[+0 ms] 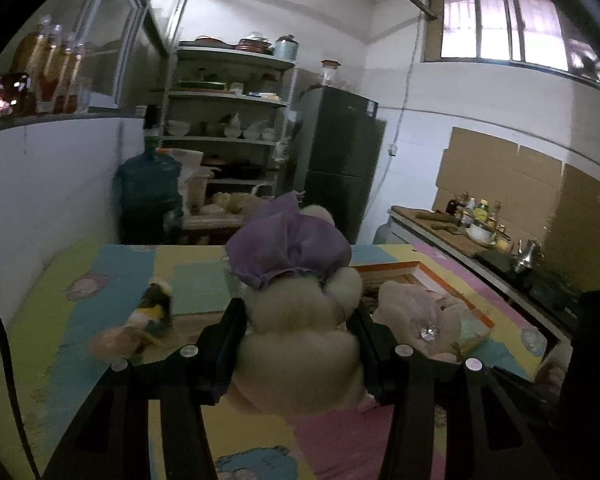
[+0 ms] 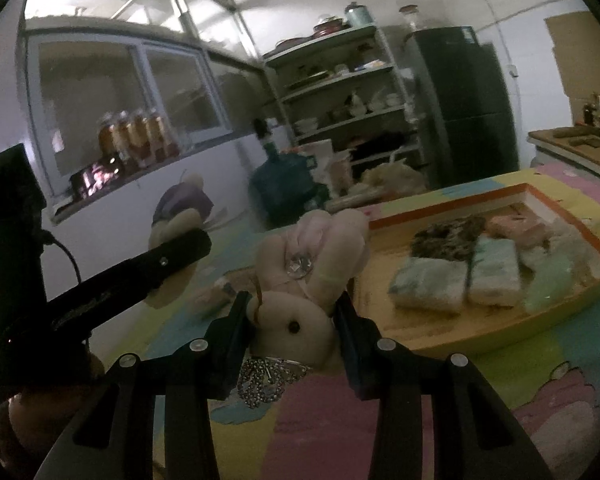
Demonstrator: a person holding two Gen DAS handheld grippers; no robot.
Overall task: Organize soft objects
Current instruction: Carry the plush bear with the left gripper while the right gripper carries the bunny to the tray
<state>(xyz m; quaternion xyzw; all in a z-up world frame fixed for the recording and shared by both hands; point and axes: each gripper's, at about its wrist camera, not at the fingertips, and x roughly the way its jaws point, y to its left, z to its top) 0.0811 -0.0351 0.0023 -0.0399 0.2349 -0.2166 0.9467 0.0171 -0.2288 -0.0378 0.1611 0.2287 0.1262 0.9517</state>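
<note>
In the left wrist view, a small toy [image 1: 154,308] lying on the left of the play mat [image 1: 80,300] is smeared by blur; only yellow, dark and white patches can be made out, and a tan lump in front of it has no clear shape. At the centre, the left gripper [image 1: 298,312] is clamped on a cream plush toy [image 1: 300,320], both black fingers pressing into its fuzzy, rounded body. The toy is seen from behind, so its face is hidden; a gathered purple cloth bonnet [image 1: 288,246] covers its head, and its lower end is cut off behind the gripper frame. It hangs above the pastel patchwork mat.

In the right wrist view, the left gripper [image 2: 180,246] appears at the left edge as a dark bar, with the bonneted toy partly hidden behind it. In the middle, the right gripper [image 2: 294,312] squeezes a pale pink plush rabbit [image 2: 300,320] with a dark bead eye, a clear faceted gem on its ears and a sequinned silver trim below. To the right, an orange-rimmed tray [image 2: 440,216] holds soft folded bundles [image 2: 460,276], their far ones too blurred to tell apart.
</note>
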